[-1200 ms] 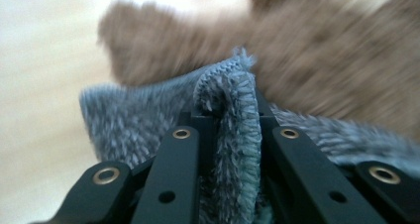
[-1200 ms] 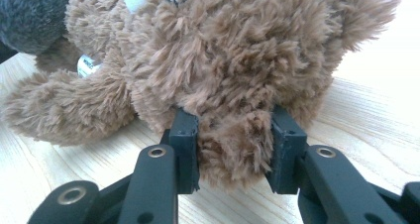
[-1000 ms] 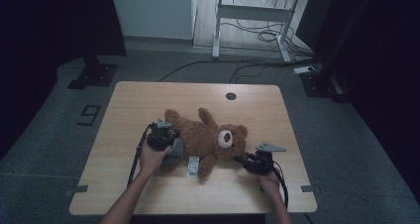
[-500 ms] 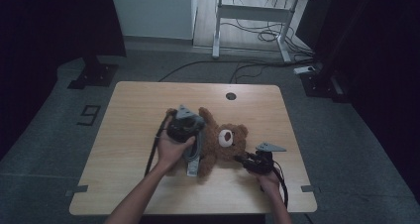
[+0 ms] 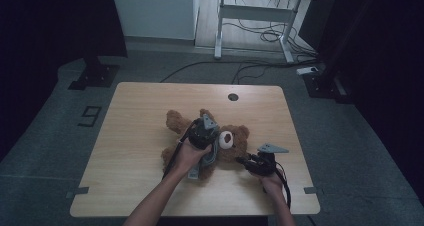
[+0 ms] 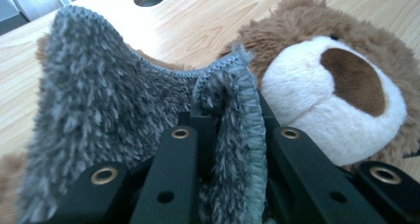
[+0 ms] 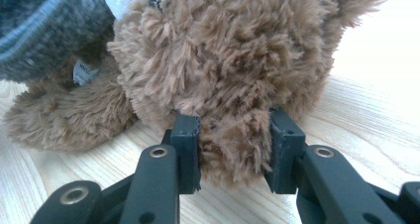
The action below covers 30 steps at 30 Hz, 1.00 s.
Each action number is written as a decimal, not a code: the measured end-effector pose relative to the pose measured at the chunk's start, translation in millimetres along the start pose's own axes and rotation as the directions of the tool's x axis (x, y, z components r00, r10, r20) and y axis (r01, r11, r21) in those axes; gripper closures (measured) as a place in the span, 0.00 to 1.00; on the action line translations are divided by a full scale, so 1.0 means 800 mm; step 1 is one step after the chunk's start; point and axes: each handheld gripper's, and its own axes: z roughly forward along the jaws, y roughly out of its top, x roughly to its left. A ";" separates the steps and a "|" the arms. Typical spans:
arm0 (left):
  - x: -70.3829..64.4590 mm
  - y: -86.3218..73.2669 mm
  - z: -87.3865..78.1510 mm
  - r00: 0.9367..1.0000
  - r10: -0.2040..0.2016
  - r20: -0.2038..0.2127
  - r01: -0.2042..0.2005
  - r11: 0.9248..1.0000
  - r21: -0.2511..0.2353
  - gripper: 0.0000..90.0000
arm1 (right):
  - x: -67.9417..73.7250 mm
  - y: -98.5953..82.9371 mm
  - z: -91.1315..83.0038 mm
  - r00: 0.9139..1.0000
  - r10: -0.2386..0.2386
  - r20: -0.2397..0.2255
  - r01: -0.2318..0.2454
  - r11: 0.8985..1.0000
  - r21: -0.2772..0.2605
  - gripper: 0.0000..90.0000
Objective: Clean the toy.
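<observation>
The teddy bear [image 5: 230, 141] fills the table's [image 5: 150, 106] near middle; bare wood lies open all around it.

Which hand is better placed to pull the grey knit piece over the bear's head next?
Left. The left gripper is shut on the knit, held just beside the bear's muzzle. The right gripper is busy pinching the bear's fur, probably steadying it.

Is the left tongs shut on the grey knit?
Yes. The left tongs pinch the grey knit hem between their jaws, beside the teddy bear.
</observation>
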 end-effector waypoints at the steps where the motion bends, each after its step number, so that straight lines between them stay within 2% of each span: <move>1: 0.002 0.000 -0.001 1.000 -0.001 -0.001 0.001 1.000 -0.001 0.88 | 0.000 0.000 0.000 1.000 -0.001 -0.001 0.001 1.000 0.001 0.72; 7: 0.020 -0.008 -0.012 0.999 -0.050 0.007 0.050 0.998 -0.022 0.88 | 0.001 -0.001 0.002 1.000 0.002 -0.007 -0.002 1.000 0.002 0.72; 14: 0.047 -0.017 -0.035 0.995 -0.096 -0.034 0.094 0.994 -0.054 0.88 | -0.001 -0.002 0.002 1.000 0.009 -0.013 -0.009 1.000 0.006 0.72; 17: 0.063 -0.028 -0.043 0.991 -0.127 -0.050 0.124 0.991 -0.057 0.88 | -0.001 -0.002 0.003 1.000 0.011 -0.014 -0.011 1.000 0.006 0.72; 23: 0.081 -0.047 -0.053 0.985 -0.153 -0.084 0.148 0.987 -0.063 0.88 | -0.001 -0.003 0.003 1.000 0.018 -0.016 -0.018 1.000 0.005 0.72; 28: 0.096 -0.071 -0.055 0.975 -0.187 -0.123 0.181 0.982 -0.053 0.88 | -0.002 -0.004 0.004 1.000 0.018 -0.017 -0.018 1.000 0.006 0.73; 30: 0.094 -0.085 -0.050 0.975 -0.161 -0.151 0.158 0.987 -0.031 0.89 | -0.002 -0.004 0.004 1.000 0.023 -0.019 -0.023 1.000 0.006 0.73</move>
